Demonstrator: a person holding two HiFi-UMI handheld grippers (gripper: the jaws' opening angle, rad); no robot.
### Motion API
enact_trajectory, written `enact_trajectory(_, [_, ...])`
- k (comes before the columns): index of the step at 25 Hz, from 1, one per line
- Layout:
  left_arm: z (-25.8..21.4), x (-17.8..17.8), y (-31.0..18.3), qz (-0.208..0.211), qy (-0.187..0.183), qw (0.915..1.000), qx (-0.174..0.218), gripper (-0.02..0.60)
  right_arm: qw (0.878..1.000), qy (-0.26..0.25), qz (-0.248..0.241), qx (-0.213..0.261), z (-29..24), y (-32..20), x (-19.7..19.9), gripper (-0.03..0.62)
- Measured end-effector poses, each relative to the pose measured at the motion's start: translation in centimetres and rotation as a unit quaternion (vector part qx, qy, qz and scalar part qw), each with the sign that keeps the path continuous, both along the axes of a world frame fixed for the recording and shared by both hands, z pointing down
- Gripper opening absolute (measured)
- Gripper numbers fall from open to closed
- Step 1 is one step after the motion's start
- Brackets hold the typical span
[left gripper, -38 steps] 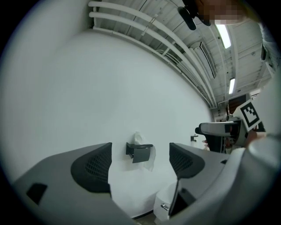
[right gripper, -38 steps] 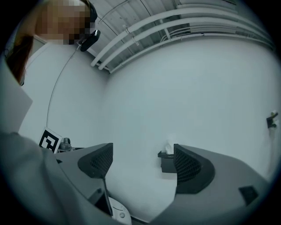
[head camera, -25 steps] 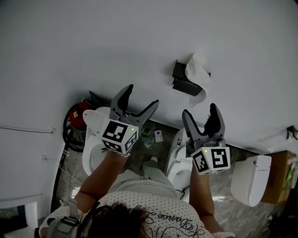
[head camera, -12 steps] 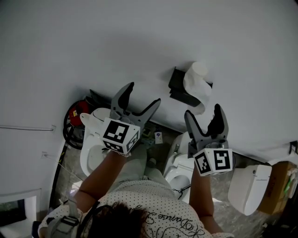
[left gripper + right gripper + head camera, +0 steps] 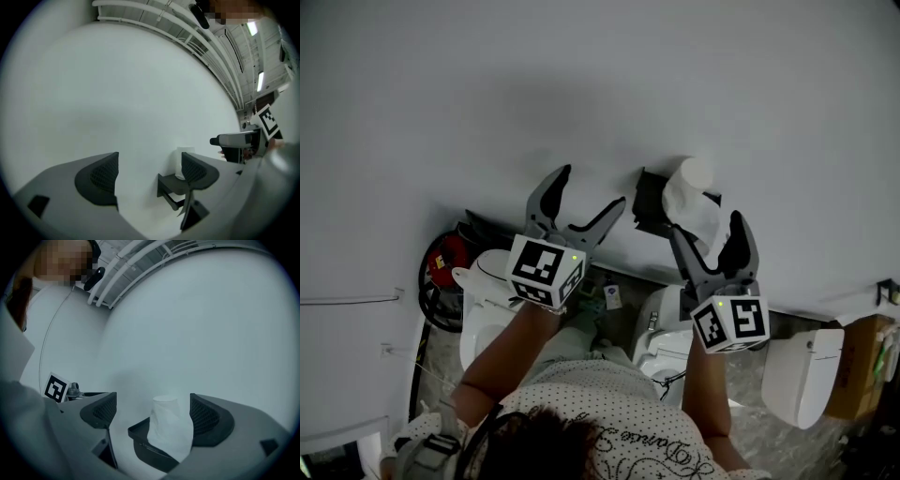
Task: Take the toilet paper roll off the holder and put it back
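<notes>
A white toilet paper roll [image 5: 688, 187] stands upright on a black wall holder [image 5: 650, 201], with a loose sheet hanging down. My right gripper [image 5: 706, 229] is just in front of the roll and its jaws are opening. In the right gripper view the roll [image 5: 169, 426] shows between the two pads above the holder [image 5: 144, 446], and neither pad touches it. My left gripper [image 5: 587, 191] is open and empty, to the left of the holder. In the left gripper view the roll [image 5: 181, 158] and holder [image 5: 169, 185] sit by the right finger.
A plain white wall [image 5: 487, 94] fills the space ahead. Below stand white toilets [image 5: 802, 370] [image 5: 483, 300], a red object [image 5: 441, 267] at the left and a cardboard box [image 5: 862, 361] at the right. The person's arm and dotted shirt fill the lower middle.
Both grippers have come nearer to the wall. The roll and holder now sit right at the right gripper's fingertips, and its jaws look slightly wider.
</notes>
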State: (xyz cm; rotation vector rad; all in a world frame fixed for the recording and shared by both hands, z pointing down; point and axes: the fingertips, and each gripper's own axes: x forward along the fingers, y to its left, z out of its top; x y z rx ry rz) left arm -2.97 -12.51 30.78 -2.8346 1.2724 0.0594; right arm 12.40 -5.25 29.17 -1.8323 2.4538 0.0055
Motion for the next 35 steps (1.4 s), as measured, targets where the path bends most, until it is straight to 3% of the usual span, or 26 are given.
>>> enact_trajectory(7, [0.1,-0.3,-4.6,0.011,0.005,0.9999,0.003,0.407,0.999,0.009,0.032,-0.004,0.3,-3.5,0.1,0.505])
enact_trajectory(14, [0.8,0.3,-6.8,0.009,-0.023,0.9996,0.013,0.408,0.999,0.012,0.026,-0.021,1.1,-5.5,0.2,0.507])
enact_trajectory(26, [1.5,2.4,-7.3,-0.007,-0.018,0.9998,-0.007,0.413,0.998,0.018,-0.015,-0.064,2.8,-7.4,0.6,0.538])
enact_trajectory(35, [1.1,2.8,-6.5,-0.015,-0.017,0.9997,-0.006,0.413,0.990,0.076,-0.024,-0.118,3.8,-7.8,0.1,0.518])
